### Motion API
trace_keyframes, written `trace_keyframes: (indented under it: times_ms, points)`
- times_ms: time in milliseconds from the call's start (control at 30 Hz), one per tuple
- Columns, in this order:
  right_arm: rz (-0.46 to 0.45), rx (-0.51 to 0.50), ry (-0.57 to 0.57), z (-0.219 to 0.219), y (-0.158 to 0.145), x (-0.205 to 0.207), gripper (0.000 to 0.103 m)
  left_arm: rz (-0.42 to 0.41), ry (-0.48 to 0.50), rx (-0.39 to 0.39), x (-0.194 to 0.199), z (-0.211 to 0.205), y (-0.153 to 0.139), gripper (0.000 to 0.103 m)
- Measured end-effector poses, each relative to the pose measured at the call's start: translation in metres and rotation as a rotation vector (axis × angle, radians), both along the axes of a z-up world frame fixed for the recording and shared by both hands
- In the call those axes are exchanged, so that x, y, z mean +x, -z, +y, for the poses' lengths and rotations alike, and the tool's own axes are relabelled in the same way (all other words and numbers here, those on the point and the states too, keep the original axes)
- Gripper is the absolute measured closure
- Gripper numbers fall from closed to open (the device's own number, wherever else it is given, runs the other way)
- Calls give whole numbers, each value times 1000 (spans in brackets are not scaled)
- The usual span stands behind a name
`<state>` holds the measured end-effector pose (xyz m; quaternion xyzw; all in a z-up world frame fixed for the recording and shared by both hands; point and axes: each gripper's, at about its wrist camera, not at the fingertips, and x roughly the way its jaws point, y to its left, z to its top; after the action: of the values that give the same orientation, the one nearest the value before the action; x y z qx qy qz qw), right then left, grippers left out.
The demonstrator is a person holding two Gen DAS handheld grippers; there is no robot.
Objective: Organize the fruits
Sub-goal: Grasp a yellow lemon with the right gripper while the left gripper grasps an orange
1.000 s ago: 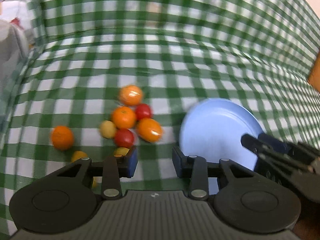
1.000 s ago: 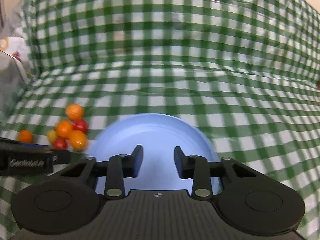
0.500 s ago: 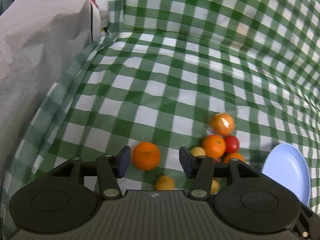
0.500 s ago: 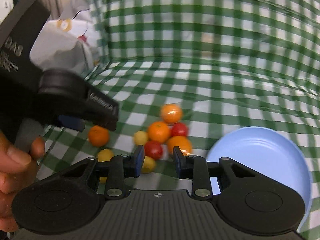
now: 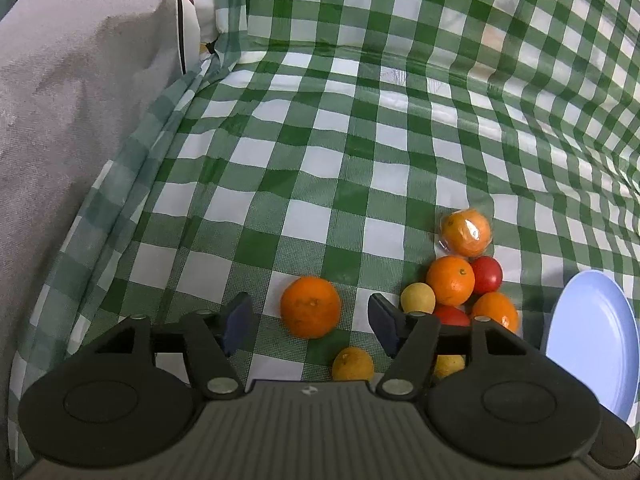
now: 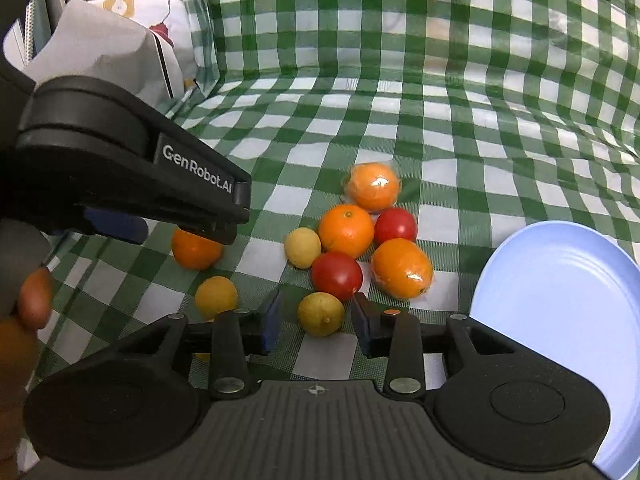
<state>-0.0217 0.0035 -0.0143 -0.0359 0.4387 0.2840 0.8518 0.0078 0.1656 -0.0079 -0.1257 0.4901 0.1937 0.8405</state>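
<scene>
Our left gripper [image 5: 308,318] is opening its fingers around a lone orange [image 5: 310,307], untouched; our right gripper [image 6: 316,322] is opening around a yellow fruit [image 6: 321,314], with the blue plate [image 6: 560,280] to the right.

the far cloth [image 5: 360,152] lay bare and open — a gripper could pass there freely. the fruit pile [image 6: 352,240] sat tightly packed, pieces touching, little room between them. the lone orange [image 5: 310,307] stood apart, with clear cloth on both sides, between the opening jaws of the left gripper [image 5: 308,322]. the plate [image 6: 560,304] closed the right side; grey fabric [image 5: 80,120] walled the left. seen from the right wrist, the left gripper overhung the orange.
</scene>
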Motion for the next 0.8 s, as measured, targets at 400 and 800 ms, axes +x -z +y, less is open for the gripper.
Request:
trace_keyframes:
  times_ms: [400, 800]
  points:
    - [9, -22, -19, 6, 14, 15, 75, 12, 9, 1, 3, -1, 8, 34]
    - [-1, 5, -15, -10, 2, 17, 75, 36, 40, -5, 7, -1, 15, 60]
